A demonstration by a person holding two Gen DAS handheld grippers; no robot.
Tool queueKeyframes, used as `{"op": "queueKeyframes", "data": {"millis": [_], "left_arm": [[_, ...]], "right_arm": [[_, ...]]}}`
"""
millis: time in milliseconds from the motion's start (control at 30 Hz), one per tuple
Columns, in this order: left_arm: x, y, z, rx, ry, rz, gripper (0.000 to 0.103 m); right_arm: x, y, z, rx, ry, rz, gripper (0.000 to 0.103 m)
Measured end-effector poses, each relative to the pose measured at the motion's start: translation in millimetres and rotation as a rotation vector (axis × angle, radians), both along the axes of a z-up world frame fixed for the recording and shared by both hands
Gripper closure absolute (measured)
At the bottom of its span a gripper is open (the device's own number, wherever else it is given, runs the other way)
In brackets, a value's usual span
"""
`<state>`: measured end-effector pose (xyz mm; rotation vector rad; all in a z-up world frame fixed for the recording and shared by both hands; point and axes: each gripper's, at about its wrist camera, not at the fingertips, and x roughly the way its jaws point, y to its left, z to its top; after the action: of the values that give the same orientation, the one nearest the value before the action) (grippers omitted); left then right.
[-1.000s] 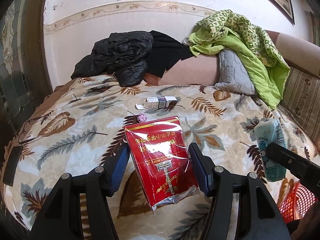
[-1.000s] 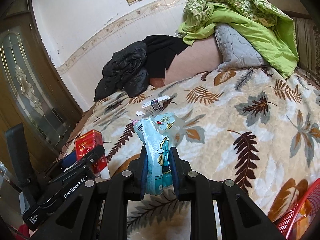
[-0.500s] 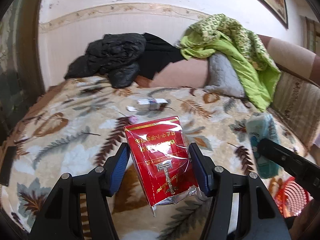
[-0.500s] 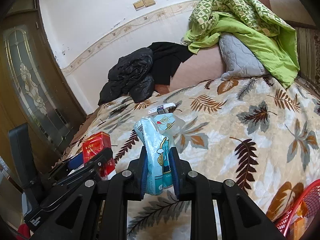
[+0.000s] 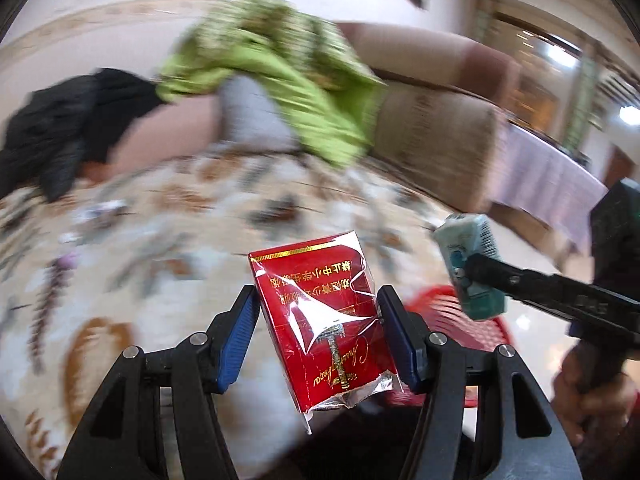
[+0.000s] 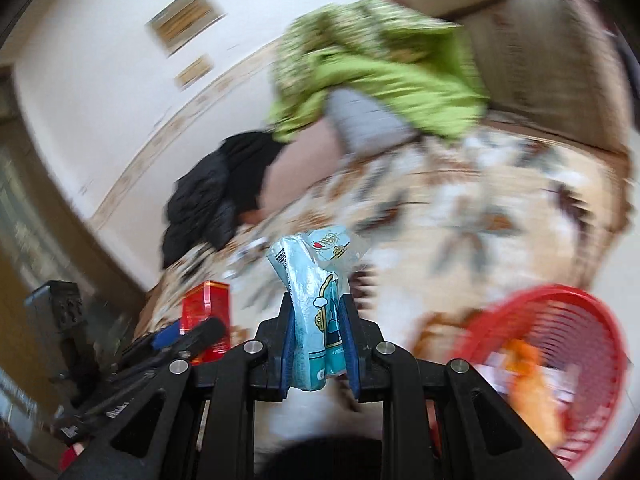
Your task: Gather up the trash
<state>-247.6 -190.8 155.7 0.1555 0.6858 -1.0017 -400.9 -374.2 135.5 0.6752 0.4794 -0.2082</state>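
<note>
- The left gripper [image 5: 318, 334] is clamped on a flat red cigarette pack in torn clear cellophane [image 5: 324, 320], its blue pads pressing both side edges; the pack stands tilted between them
- The right gripper [image 6: 317, 342] is clenched on a crumpled pale blue plastic snack wrapper [image 6: 314, 300], which sticks up above the fingers
- A round red plastic mesh basket [image 6: 576, 344] sits low at the right of the right wrist view, just beside the wrapper, with orange and white scraps inside
- Both held items hang above the leaf-patterned cream blanket [image 5: 132, 280] on the sofa
- A lime green quilt [image 6: 384, 76] and a black jacket [image 6: 216, 204] lie heaped against the sofa back; the surroundings are blurred
</note>
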Motion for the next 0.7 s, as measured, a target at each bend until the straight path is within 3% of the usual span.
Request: {"op": "queueKeyframes", "data": {"millis": [167, 267, 333, 433, 567, 700], "left_arm": [[-33, -71, -13, 0.038, 0.103, -0.206, 0.043], [-48, -107, -27, 0.081, 0.147, -0.275, 0.043], [-56, -126, -37, 0.112, 0.174, -0.317, 0.041], [-62, -143, -50, 0.16, 0.186, -0.325, 0.039], [-52, -138, -53, 0.163, 0.205, -0.291, 0.038], [-33, -121, -50, 0.112, 0.239, -0.255, 0.027]], "right_arm": [[-58, -54, -30, 0.07, 0.069, -0.147, 0.078], [-69, -71, -47, 0.111, 0.1, -0.185, 0.075], [-71, -78, -59, 0.131, 0.129, -0.198, 0.06], [-76, -87, -65, 0.142, 0.153, -0.238, 0.043], [-70, -89, -58, 0.097, 0.153, -0.253, 0.043], [-58, -86, -57, 0.102, 0.142, -0.233, 0.043]]}}
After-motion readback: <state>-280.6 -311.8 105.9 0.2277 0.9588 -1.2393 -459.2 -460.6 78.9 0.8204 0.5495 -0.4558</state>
